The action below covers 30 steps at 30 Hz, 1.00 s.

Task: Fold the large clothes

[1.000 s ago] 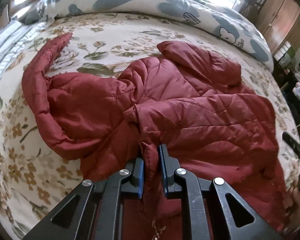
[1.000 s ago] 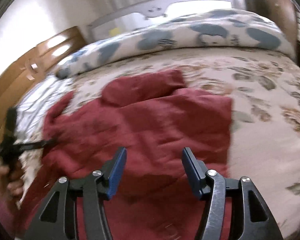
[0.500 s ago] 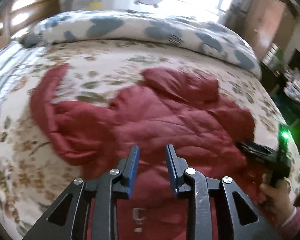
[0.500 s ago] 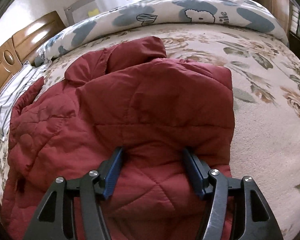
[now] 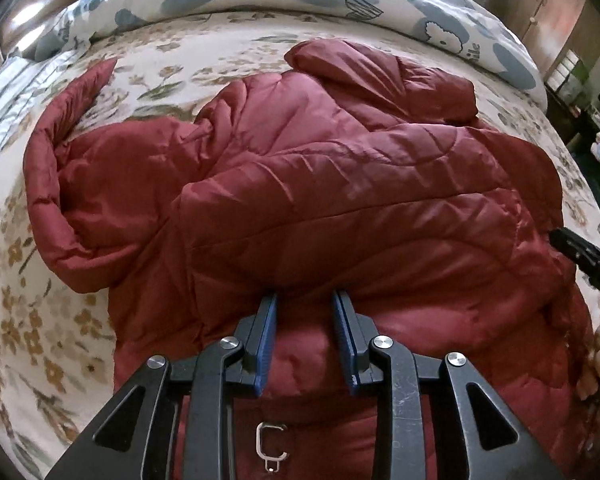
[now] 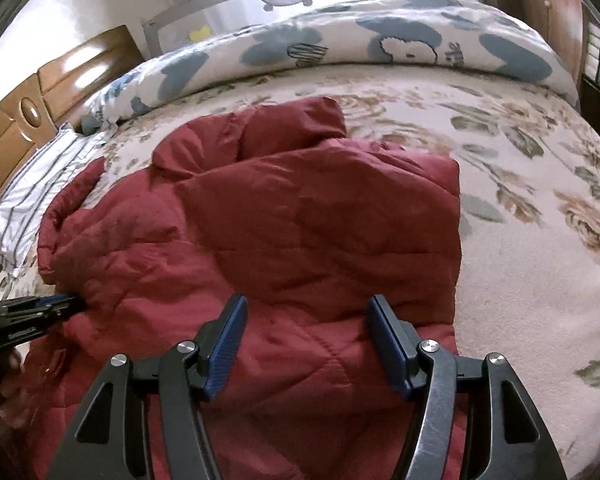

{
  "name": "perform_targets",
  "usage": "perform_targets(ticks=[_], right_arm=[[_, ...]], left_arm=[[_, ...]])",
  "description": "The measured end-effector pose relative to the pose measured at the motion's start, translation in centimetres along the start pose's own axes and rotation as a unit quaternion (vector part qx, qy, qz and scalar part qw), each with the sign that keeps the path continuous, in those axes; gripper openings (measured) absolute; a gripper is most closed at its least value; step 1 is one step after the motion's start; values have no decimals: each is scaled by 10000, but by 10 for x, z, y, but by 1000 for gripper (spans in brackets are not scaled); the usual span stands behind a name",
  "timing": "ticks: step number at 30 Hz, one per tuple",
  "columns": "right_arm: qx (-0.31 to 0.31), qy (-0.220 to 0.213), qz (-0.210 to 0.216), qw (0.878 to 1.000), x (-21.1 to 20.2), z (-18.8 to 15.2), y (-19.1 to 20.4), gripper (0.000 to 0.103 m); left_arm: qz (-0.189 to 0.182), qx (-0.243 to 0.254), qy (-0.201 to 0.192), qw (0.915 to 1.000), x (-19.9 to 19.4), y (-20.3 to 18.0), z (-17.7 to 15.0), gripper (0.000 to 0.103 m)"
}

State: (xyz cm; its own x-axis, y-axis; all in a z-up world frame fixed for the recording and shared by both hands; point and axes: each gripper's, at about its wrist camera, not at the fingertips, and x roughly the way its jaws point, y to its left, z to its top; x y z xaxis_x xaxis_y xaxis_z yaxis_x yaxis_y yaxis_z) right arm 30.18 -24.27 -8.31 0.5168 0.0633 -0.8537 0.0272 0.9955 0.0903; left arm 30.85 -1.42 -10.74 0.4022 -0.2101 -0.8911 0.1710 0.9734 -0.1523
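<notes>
Because the puffy red jacket [image 5: 340, 200] must be folded, it lies spread on the flowery bed cover [image 6: 540, 280]. Both tongs, left gripper [image 5: 305, 304] and right gripper [image 6: 306, 312], stand apart over it, squeezing nothing.

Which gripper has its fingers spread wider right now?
The right gripper: its fingers stand far apart over the red jacket. The left gripper shows a narrow gap.

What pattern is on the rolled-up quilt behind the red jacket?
The quilt is white with blue-grey blotches and cartoon doodles, clearest in the right wrist view.
</notes>
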Motion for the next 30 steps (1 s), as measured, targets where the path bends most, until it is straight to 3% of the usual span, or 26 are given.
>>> perform_targets(ticks=[3,13,19,25,30], right_arm=[[-83,391,-216,9990,26,-9,-2,65],[40,349,-80,9993,33,-12,-13,69],[155,263,18,9995,21,-10,-13,69],[265,67,279,9992,-8,-10,-7,70],[142,2,565,9983,-27,-13,7,69]], left_arm=[[-16,-21,14,10000,10,8,1,29],[-113,-54,-29,9999,17,19,-2,30],[-279,-177,-116,9994,-5,26,-2,30],[199,-255,-509,9982,-43,42,0,50],[473,-518,-658,9954,-63,65,4,55]])
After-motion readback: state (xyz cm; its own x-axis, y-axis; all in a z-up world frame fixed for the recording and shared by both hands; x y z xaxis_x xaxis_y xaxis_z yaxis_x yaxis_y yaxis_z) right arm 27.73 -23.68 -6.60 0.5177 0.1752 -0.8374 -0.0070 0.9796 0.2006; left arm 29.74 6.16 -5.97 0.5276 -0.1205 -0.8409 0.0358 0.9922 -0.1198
